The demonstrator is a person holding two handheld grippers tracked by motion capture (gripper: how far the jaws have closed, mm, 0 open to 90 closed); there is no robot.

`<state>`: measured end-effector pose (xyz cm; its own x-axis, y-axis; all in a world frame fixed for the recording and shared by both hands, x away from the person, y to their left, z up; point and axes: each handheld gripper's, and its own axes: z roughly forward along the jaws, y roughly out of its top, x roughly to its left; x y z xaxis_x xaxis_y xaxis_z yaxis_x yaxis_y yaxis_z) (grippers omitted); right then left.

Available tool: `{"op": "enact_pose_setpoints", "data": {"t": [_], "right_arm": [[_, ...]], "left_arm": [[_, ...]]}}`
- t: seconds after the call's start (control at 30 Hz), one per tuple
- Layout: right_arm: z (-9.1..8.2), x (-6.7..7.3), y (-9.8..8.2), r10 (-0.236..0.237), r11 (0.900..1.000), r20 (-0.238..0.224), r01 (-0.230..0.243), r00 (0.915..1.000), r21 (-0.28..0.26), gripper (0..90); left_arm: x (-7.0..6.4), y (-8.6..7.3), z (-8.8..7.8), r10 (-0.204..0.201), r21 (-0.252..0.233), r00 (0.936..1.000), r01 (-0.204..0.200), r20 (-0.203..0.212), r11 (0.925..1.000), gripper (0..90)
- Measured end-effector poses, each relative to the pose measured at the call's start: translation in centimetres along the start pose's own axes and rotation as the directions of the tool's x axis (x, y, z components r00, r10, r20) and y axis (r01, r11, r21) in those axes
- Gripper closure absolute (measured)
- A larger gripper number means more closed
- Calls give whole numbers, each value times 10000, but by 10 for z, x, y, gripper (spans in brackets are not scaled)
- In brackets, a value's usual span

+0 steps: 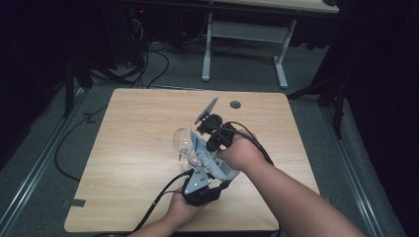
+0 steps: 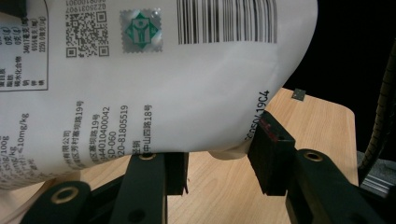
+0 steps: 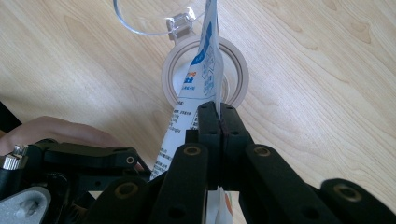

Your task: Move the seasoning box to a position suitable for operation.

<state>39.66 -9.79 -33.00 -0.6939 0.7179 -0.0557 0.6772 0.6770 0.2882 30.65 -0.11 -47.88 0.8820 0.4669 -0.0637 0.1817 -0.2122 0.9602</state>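
Note:
A white printed bag (image 1: 212, 159) hangs tilted over a clear jar (image 1: 184, 140) in the middle of the wooden table (image 1: 133, 123). My right gripper (image 3: 219, 112) is shut on the bag's flat edge (image 3: 203, 65), with one corner dipping into the jar's round mouth (image 3: 240, 74). The jar's clear hinged lid (image 3: 149, 21) stands swung back. My left gripper (image 2: 219, 163) holds the plump lower end of the bag (image 2: 163, 84), with its pads (image 2: 271, 149) against the sides. From above, the left gripper (image 1: 203, 175) sits under the bag and the right gripper (image 1: 211, 134) above it.
A small round grommet (image 1: 235, 104) sits in the table near the far edge. Behind the table stand the white legs of another desk (image 1: 206, 54), and cables (image 1: 148, 64) lie on the grey floor. Both forearms come in from the near right.

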Motion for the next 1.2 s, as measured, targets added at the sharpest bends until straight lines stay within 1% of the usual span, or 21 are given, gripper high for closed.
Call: {"op": "enact_pose_setpoints", "data": {"t": [0.07,0.1,0.13,0.17,0.2,0.3,0.63,0.67,0.73,1.0,1.03,1.1,1.13,1.17,1.2], "right_arm": [[-1,2,0,320,9994,13,-320,9995,92,900],[0,1,0,86,10000,11,-86,10000,21,900],[0,1,0,84,10000,13,-84,10000,20,900],[-1,2,0,274,9996,14,-275,9996,71,900],[0,1,0,112,9999,23,-112,9999,25,900],[0,1,0,75,10000,33,-75,10000,24,900],[0,1,0,105,9999,20,-105,9999,14,899],[-1,2,0,298,9995,19,-298,9996,74,899],[0,1,0,102,9999,4,-102,9999,-6,899],[0,1,1,47,10000,-12,-47,10000,-12,898],[0,1,1,-30,10000,-4,30,10000,-31,899],[0,1,1,67,10000,1,-67,10000,-8,898],[0,0,1,-56,10000,1,57,10000,-38,898],[0,1,1,102,9999,9,-102,9999,28,898],[0,1,1,103,9999,5,-103,9999,27,898]], "left_arm": [[0,0,0,8,-3,10000,-8,-8,10000,614],[0,0,0,9,-6,10000,-9,-7,10000,614],[0,0,0,13,-4,10000,-13,-9,10000,614],[0,0,0,20,-4,10000,-20,-13,10000,614],[0,0,0,23,3,10000,-23,-9,10000,614],[0,0,0,26,3,10000,-26,-1,10000,614],[0,0,0,-20,-51,10000,20,15,10000,613],[0,0,0,-23,-65,10000,23,15,10000,614],[0,0,0,-24,-68,10000,24,12,10000,614],[0,0,0,-9,-48,10000,9,20,10000,614],[0,0,0,-5,-46,10000,5,15,10000,613],[0,0,0,-12,-56,10000,12,19,10000,613],[0,0,0,-11,-54,10000,11,21,10000,613],[0,0,0,-13,-64,10000,13,17,10000,613],[0,0,0,-11,-64,10000,11,17,10000,614]]}}
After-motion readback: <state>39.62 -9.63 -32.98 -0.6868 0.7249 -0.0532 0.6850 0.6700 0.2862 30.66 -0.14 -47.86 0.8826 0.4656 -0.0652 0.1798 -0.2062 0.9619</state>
